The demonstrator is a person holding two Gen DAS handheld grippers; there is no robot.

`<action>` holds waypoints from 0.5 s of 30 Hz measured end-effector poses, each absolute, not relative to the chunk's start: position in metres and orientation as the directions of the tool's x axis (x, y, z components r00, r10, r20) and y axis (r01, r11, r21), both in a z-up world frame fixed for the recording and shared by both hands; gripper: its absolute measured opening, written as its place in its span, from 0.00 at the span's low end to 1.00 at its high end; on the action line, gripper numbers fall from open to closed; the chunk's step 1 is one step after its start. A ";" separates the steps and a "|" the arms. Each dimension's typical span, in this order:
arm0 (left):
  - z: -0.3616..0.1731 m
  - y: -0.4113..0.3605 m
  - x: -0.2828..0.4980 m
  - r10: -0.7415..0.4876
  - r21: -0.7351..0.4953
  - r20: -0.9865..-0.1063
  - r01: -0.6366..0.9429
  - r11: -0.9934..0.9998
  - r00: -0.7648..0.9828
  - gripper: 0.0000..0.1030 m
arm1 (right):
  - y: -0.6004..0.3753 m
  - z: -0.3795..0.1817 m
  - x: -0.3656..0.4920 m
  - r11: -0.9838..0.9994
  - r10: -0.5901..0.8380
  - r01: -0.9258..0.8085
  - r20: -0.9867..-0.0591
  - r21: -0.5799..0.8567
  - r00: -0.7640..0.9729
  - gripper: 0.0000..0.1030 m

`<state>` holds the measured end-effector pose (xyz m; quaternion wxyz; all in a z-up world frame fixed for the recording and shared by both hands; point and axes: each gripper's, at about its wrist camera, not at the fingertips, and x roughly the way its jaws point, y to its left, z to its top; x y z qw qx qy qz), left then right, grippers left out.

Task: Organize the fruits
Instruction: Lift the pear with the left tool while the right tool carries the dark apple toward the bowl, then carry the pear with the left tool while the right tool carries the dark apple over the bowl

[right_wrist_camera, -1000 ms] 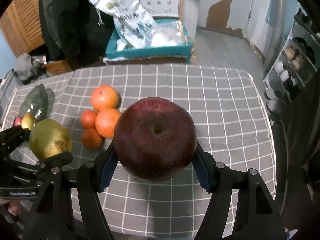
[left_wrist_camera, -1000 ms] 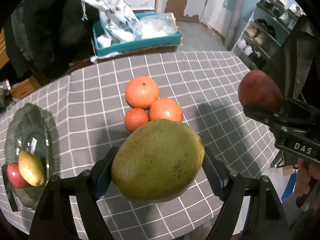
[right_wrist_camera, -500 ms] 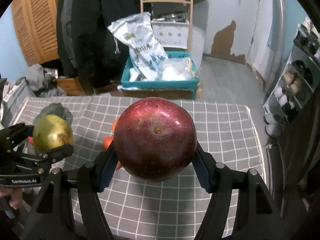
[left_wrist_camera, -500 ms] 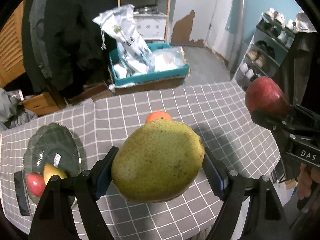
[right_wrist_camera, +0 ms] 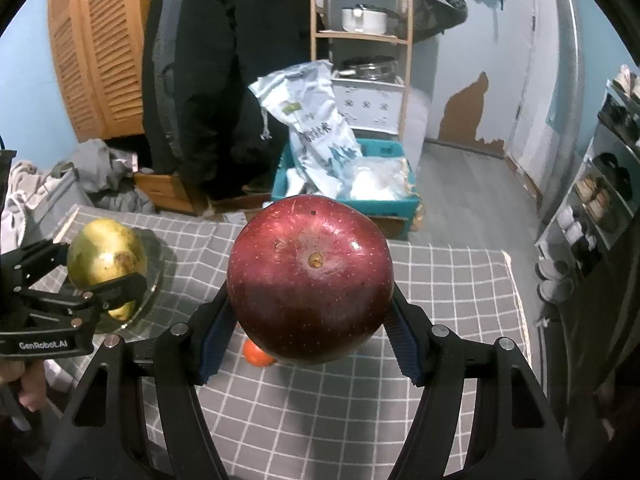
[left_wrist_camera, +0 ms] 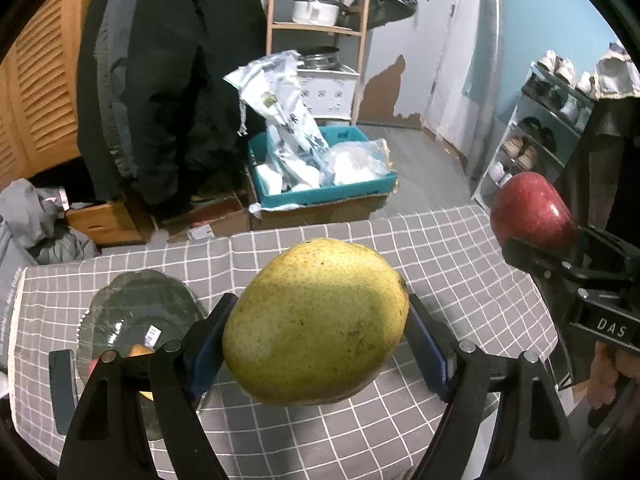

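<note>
Your left claw (left_wrist_camera: 316,330) is pinching a large yellow-green pear (left_wrist_camera: 316,328) across its width, both blue pads pressed flat to its sides, and it hangs in the air above the grey checked table (left_wrist_camera: 460,264). Your right claw (right_wrist_camera: 310,312) is clamped the same way on a dark red apple (right_wrist_camera: 310,284), also held clear of the cloth. Neither fruit looks tilted or slipping.

The glass plate (left_wrist_camera: 132,300) sits at the table's left end with a small yellow fruit and a red one already in it, so it looks like the place for both loads. Bring the pear over first, since your left claw is nearer. Lower it until it rests on bare glass beside the small fruits, not on top of them, and only then spread the pads. A pear this round will likely roll, so set it down on its broad side. Keep the apple well off to the right meanwhile, so the claws don't collide. An orange fruit (right_wrist_camera: 258,354) waits on the cloth below the apple.
</note>
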<state>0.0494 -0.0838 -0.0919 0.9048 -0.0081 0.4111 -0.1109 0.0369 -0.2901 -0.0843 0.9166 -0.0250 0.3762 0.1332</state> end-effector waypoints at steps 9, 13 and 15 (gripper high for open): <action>-0.083 -0.052 0.052 -0.150 -0.077 -0.722 0.137 0.988 0.675 0.80 | -0.252 -0.075 0.048 0.946 0.272 -0.317 -0.687 0.064 0.674 0.67; -0.083 -0.033 0.054 -0.123 -0.074 -0.721 0.101 0.992 0.682 0.80 | -0.233 -0.074 0.055 0.937 0.294 -0.341 -0.687 0.071 0.664 0.67; -0.083 -0.023 0.054 -0.107 -0.070 -0.719 0.081 0.994 0.686 0.80 | -0.226 -0.074 0.057 0.934 0.301 -0.348 -0.689 0.075 0.660 0.67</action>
